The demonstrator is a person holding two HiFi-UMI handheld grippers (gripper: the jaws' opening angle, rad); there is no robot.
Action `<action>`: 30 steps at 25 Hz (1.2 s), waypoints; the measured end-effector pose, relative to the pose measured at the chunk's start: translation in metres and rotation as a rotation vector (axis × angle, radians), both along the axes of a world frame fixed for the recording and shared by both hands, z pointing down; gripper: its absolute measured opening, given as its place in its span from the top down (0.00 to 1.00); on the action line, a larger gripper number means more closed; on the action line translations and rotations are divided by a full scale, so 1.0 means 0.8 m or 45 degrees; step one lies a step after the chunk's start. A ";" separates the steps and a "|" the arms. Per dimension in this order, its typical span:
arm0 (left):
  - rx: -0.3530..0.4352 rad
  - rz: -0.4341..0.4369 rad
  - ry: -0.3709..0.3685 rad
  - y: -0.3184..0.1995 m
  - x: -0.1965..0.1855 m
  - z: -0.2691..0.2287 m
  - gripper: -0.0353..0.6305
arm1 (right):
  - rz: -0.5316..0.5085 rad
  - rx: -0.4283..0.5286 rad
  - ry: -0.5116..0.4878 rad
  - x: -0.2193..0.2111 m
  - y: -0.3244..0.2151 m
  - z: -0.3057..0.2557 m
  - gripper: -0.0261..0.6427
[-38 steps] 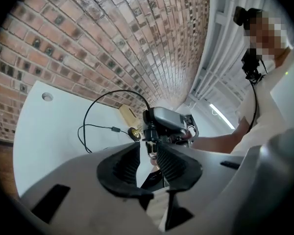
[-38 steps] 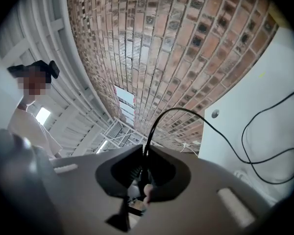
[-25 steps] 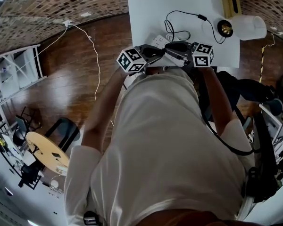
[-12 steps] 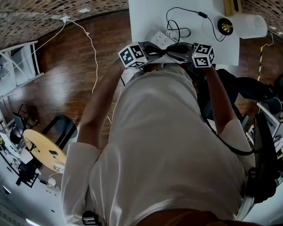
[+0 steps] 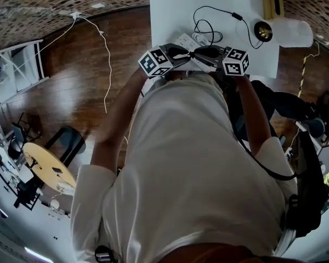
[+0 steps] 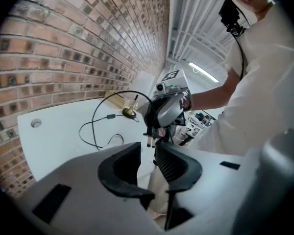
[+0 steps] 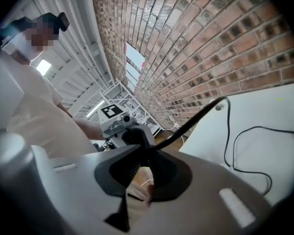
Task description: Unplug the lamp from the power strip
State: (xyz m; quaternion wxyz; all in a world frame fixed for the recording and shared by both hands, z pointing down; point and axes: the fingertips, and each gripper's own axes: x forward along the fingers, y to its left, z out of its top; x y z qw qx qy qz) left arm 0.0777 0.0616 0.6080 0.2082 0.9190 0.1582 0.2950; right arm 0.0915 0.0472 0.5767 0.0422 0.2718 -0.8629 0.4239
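Holding two grippers tip to tip over the near edge of the table [image 5: 170, 15], with the plug pulled free.

Both bare forearms reach forward from white sleeves, bent at the elbow and angled inward. The right gripper [image 7: 147, 155] has just been closing and is clamped on the black plug [image 6: 149, 136], its prongs bare and its cord [image 7: 196, 116] trailing to the lamp [image 5: 262, 32] at far right. The left gripper [image 6: 148, 149] has just been opening and its pads stand apart, pinching nothing. The strip [image 5: 186, 40] lies just beyond them. Each cube [image 5: 153, 63] bears black-and-white square markers.
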 end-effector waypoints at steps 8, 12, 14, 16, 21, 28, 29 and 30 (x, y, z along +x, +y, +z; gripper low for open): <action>-0.012 -0.478 -0.225 -0.054 -0.051 0.054 0.86 | 0.230 -0.115 0.220 0.052 -0.024 0.074 0.89; -0.033 -0.583 -0.279 -0.054 -0.073 0.065 0.91 | 0.267 -0.159 0.361 0.055 -0.029 0.117 0.89; -0.049 -0.624 -0.293 -0.053 -0.080 0.067 0.94 | 0.266 -0.182 0.410 0.051 -0.030 0.137 0.89; -0.061 -0.647 -0.299 -0.051 -0.085 0.067 0.94 | 0.262 -0.209 0.446 0.047 -0.031 0.157 0.89; -0.070 -0.702 -0.303 -0.047 -0.098 0.062 0.94 | 0.218 -0.260 0.506 0.032 -0.029 0.192 0.89; -0.096 -0.767 -0.330 -0.047 -0.119 0.067 0.94 | 0.182 -0.324 0.557 0.007 -0.026 0.231 0.89; -0.099 -0.772 -0.332 -0.046 -0.122 0.067 0.94 | 0.183 -0.337 0.563 0.006 -0.025 0.236 0.89; -0.101 -0.777 -0.333 -0.046 -0.125 0.067 0.94 | 0.189 -0.347 0.566 0.005 -0.024 0.239 0.89</action>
